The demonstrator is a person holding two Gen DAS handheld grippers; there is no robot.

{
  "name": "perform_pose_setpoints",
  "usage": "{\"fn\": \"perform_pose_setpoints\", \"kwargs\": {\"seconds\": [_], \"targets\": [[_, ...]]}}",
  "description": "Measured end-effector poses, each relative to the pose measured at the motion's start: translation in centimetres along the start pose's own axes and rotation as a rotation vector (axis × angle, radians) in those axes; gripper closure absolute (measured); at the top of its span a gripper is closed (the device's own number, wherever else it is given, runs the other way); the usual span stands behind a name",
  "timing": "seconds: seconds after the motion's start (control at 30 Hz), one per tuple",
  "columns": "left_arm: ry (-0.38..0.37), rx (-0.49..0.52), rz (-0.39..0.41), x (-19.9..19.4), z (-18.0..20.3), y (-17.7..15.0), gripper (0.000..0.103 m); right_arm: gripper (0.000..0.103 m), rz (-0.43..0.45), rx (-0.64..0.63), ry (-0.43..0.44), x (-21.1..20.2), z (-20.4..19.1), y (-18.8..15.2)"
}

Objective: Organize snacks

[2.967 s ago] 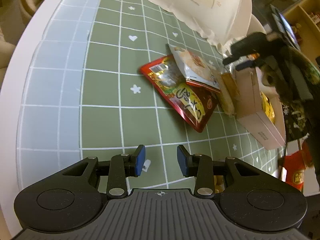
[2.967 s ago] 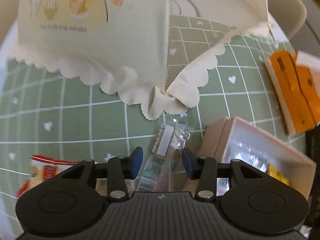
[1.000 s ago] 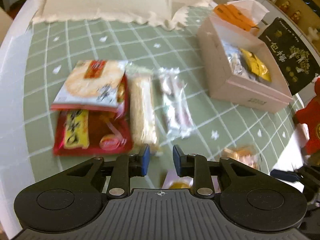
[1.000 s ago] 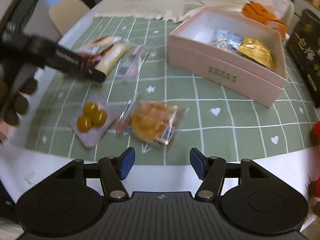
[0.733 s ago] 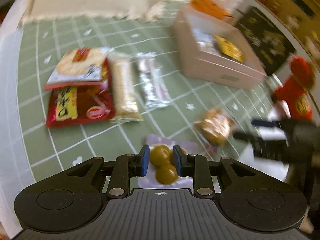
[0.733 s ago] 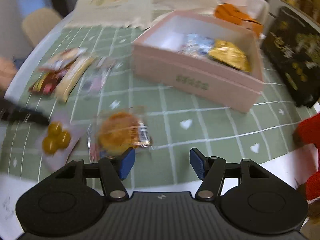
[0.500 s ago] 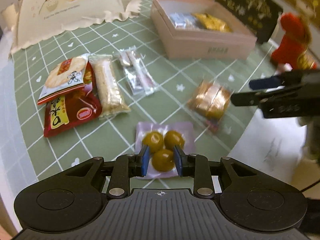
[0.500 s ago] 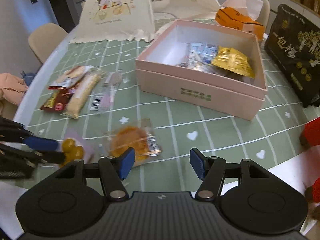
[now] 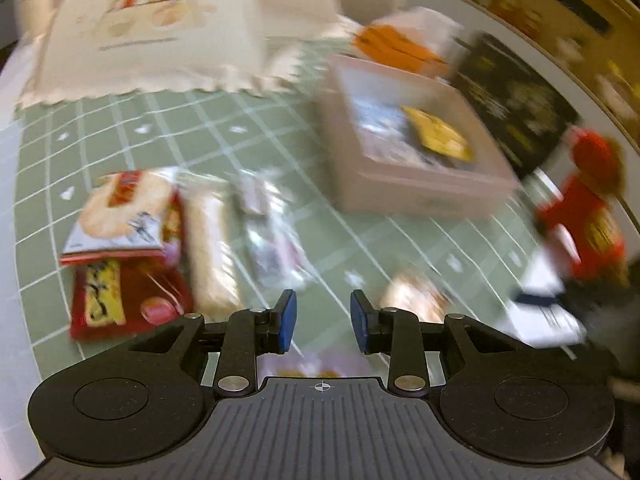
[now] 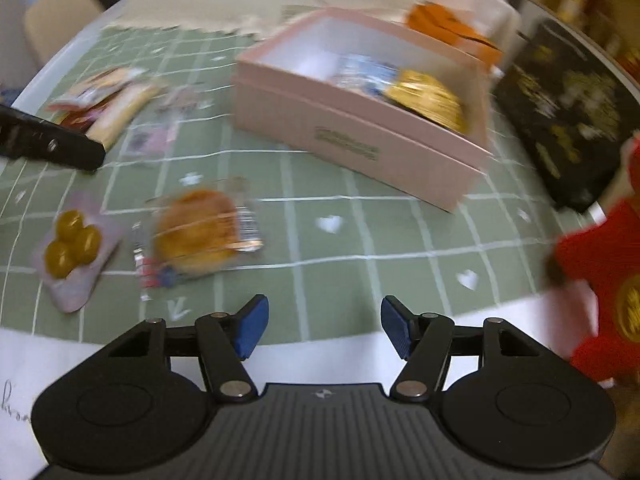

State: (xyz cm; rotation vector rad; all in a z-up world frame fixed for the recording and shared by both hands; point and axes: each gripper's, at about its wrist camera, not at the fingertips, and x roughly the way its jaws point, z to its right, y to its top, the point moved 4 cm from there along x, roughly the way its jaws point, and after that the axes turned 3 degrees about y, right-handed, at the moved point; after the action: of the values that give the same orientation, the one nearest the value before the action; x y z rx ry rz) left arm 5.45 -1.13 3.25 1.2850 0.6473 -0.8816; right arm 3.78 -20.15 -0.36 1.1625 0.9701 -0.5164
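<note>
My left gripper (image 9: 323,322) hovers open over the green checked cloth (image 9: 168,144), with nothing between its blue pads. A purple pack of yellow-green balls (image 10: 74,248) lies just beneath it, mostly hidden in the left wrist view. A round pastry pack (image 10: 196,232) lies beside that pack. My right gripper (image 10: 323,330) stands open and empty near the table's front edge. The pink box (image 10: 360,148) behind holds a gold pack (image 10: 428,96) and a silvery blue pack (image 10: 364,70). A red pack (image 9: 120,296), cracker pack (image 9: 120,212), beige bar (image 9: 210,248) and clear packet (image 9: 272,236) lie at left.
A red plush toy (image 10: 600,272) sits at the right edge of the table. A black bag (image 10: 568,120) and an orange tissue pack (image 10: 452,26) stand behind the box. A cream food cover (image 9: 160,28) fills the far side.
The left gripper has drawn back off the purple ball pack with slightly wider jaws, and the pack now sits under its body. The right gripper stays open, and its view has shifted a little.
</note>
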Motion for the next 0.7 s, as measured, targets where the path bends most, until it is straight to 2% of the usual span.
{"fn": "perform_pose_setpoints", "kwargs": {"seconds": [0.13,0.2,0.3,0.4,0.53,0.6,0.7], "targets": [[0.053,-0.142,-0.001,3.3,-2.6,2.9,0.069,0.04,-0.015,0.078,0.002,-0.2,1.2,-0.7],[0.089,-0.16,-0.005,5.2,-3.2,4.4,0.07,0.04,-0.024,0.091,0.009,-0.3,1.1,-1.2],[0.105,-0.156,-0.027,7.3,-3.2,5.6,0.067,0.04,-0.047,0.101,0.029,-0.1,0.4,-1.8],[0.112,-0.107,-0.005,8.5,-2.5,6.5,0.061,0.038,-0.04,0.119,0.021,-0.1,-0.2,-2.5],[0.137,0.012,0.007,9.0,-1.0,6.7,0.057,0.034,-0.034,0.175,0.019,-0.2,0.2,-2.9],[0.138,0.065,0.017,9.1,-0.5,6.4,0.054,0.034,-0.033,0.187,0.055,-0.5,0.4,-2.7],[0.138,0.131,0.024,9.0,-0.2,5.9,0.055,0.034,0.036,0.2,0.138,-1.7,0.3,-1.5]]}}
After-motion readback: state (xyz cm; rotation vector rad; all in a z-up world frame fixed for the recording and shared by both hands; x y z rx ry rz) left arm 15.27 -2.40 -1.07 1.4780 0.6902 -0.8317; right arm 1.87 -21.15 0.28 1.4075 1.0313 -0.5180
